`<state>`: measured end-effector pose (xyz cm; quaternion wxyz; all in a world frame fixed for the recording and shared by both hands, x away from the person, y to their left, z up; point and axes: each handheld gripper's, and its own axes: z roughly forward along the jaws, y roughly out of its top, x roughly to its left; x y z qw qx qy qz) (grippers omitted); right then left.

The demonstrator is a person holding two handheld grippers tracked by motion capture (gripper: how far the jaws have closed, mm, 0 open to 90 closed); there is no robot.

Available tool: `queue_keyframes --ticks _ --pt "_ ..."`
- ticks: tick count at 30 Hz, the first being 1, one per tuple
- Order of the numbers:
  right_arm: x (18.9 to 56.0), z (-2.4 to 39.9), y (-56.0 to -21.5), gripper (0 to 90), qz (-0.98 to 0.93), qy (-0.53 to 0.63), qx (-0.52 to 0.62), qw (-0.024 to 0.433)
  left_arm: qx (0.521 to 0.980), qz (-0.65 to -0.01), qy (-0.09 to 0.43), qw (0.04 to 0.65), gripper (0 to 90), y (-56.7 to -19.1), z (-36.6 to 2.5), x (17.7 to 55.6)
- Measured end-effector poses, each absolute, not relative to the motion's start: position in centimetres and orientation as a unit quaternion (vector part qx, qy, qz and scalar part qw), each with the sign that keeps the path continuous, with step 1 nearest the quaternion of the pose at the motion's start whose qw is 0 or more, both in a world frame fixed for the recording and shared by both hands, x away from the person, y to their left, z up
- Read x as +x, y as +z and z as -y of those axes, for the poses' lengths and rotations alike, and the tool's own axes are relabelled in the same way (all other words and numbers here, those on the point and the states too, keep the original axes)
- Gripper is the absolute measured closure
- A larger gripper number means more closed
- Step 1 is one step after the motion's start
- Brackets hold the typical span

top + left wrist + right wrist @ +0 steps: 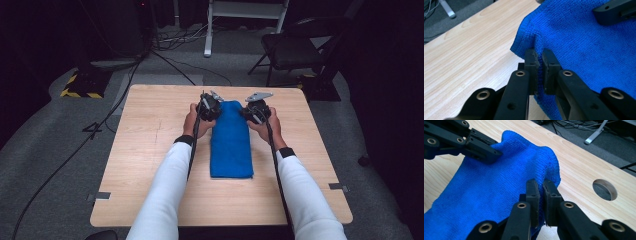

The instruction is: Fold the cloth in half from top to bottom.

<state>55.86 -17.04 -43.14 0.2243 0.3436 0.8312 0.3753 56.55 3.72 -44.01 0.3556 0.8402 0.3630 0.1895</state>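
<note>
From the high view, you hold the left gripper (212, 103) and the right gripper (253, 109) at the far end of the blue towel (230, 145), one at each far corner of it. The towel lies folded into a long strip down the middle of the desk (150, 150), its near end flat and well short of the desk's near edge, its far end close to the far edge. Your white sleeves (165, 195) come in from the near edge, one on each side of the strip.

In the left gripper view, your left gripper (541, 60) has its jaws drawn narrow, pinched on the towel's (579, 50) hemmed corner, with a fold of blue cloth squeezed between the pads. The cloth rises off the desk (469, 55) at that corner. Your right gripper's jaw tip (614, 11) sits at the upper right, on the towel's other side.

In the right gripper view, your right gripper (541, 192) is likewise narrow, clamped on the towel's (499, 195) corner edge, which stands up in a ridge above the desk (579, 167). Your left gripper (482, 151) grips the opposite corner at the upper left. A round hole (605, 190) in the desk lies to the right of the jaws.
</note>
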Motion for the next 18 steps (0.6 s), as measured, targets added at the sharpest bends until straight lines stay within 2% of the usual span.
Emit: queue_keyframes --ticks 4,18 --pt "55.1 17.1 -42.5 84.5 -0.831 0.377 0.334 0.235 0.836 -0.354 0.189 0.373 82.7 -43.7 -4.3 55.8" --pt "51.6 18.2 -42.4 84.4 -0.835 0.41 0.295 0.218 0.851 -0.295 0.192 0.388 82.7 -43.0 -5.0 52.4"
